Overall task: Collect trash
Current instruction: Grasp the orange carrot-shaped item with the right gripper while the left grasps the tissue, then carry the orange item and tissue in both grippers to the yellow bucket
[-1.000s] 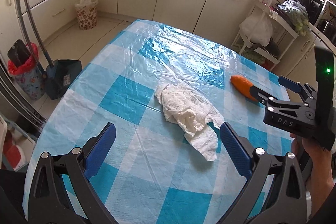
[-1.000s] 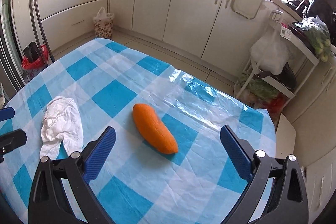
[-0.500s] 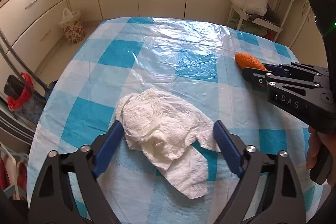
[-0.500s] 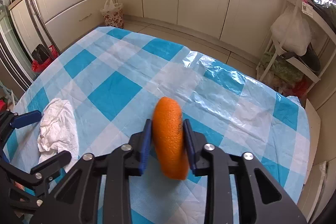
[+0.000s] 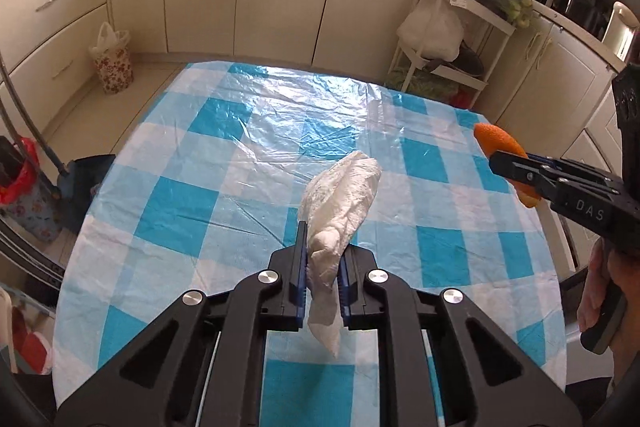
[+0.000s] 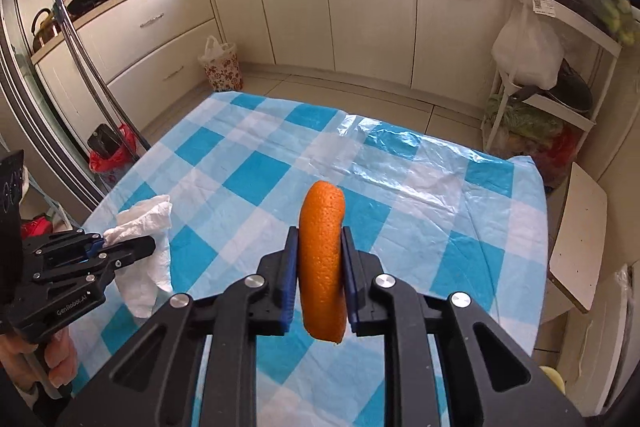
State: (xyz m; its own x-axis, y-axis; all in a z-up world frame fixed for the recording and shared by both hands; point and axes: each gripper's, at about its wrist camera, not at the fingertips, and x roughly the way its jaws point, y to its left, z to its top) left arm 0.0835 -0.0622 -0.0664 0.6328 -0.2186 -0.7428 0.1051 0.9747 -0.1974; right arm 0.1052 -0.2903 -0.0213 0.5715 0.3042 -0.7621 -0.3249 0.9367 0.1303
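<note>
Lettering reads "DAS" on the right gripper (image 5: 520,171) at 3 o'clock in the left view, "GenRobot.AI" on the left gripper (image 6: 120,247) at 9 o'clock in the right view. Since a second ago both have clamped their loads and lifted them off the checked tablecloth (image 5: 224,155): left pinches the crumpled white paper towel (image 5: 340,203), right squeezes the curved, pitted orange peel (image 6: 323,259).

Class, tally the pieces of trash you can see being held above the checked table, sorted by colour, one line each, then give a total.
White: 1, the crumpled paper towel in the left tongs.
Orange: 1, the orange peel in the right tongs.
Total: 2
</note>
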